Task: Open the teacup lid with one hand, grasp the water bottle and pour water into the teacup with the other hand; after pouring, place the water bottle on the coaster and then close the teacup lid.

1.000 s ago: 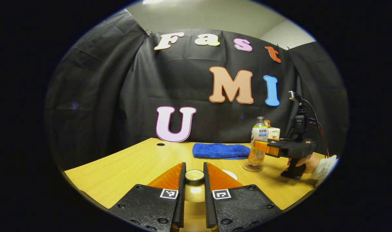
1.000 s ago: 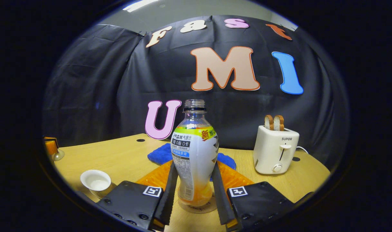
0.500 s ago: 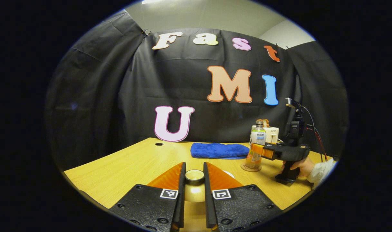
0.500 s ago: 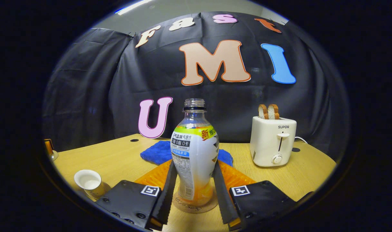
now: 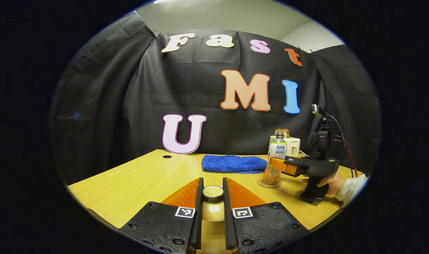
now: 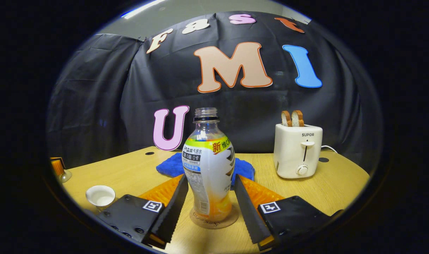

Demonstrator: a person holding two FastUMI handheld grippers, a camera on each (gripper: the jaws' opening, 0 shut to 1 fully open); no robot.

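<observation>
So the water bottle point(image 6: 209, 165) is standing upright on the round coaster point(image 6: 214, 219), cap off, with a bit of orange liquid left in the bottom. In the right gripper view the right hand-held gripper point(image 6: 210, 201) has its jaws spread on either side of the bottle, with a visible gap on both sides, so it's not pinching it.

Over to the left, near the edge of the counter point(image 6: 334, 187), sits the white teacup point(image 6: 100, 195), uncovered. Behind the bottle there's a blue cloth point(image 6: 244, 168), and off to the right a white toaster point(image 6: 298, 151) with two slices of bread point(image 6: 292, 118) sticking out of the top.

In the left gripper view, the left hand-held gripper point(image 5: 212, 208) is closed narrow around the knob of the teacup lid point(image 5: 213, 192), fingers pressed on both sides of it, holding it up above the counter. Farther off to the right in that same view you can see the bottle on its coaster with the other gripper around it, plus the person's hand point(image 5: 329, 183) and a light sleeve point(image 5: 352, 185) holding the grip. The blue cloth lies flat at the far side of the counter, left of the bottle.
</observation>
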